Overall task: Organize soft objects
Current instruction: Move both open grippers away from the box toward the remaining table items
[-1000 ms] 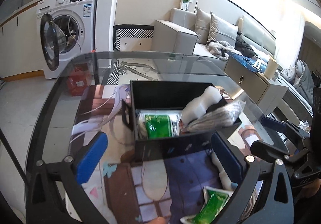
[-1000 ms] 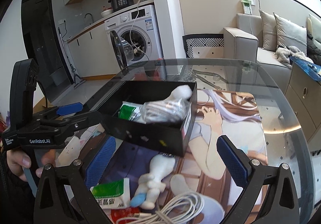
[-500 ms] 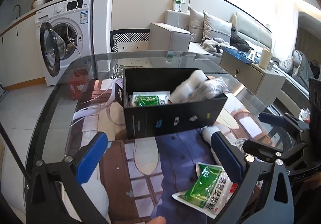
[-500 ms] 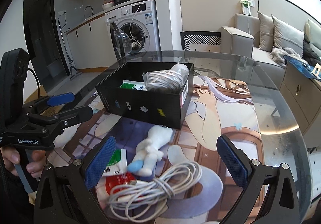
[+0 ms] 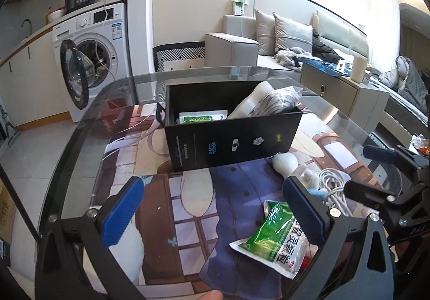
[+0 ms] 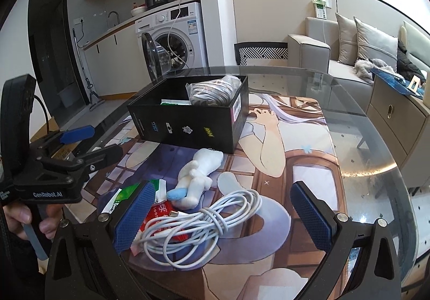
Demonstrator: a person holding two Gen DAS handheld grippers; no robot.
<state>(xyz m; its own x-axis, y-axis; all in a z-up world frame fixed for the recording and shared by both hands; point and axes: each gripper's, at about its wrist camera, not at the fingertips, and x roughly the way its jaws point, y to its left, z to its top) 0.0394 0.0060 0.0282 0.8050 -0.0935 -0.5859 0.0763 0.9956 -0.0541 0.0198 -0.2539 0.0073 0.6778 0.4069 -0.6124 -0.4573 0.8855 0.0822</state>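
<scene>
Just ahead of right gripper [image 6: 223,214]: white cable [image 6: 204,227].

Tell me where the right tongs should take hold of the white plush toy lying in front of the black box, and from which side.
Grip the white plush toy across its narrow middle, coming from above. It lies flat on the printed mat, long axis running from the black box toward the white cable, so the open right tongs would probably best straddle its width, clear of both neighbours.

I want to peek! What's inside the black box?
Inside the black box are a green packet and a clear bag of grey stuff. The bottom is hidden.
</scene>
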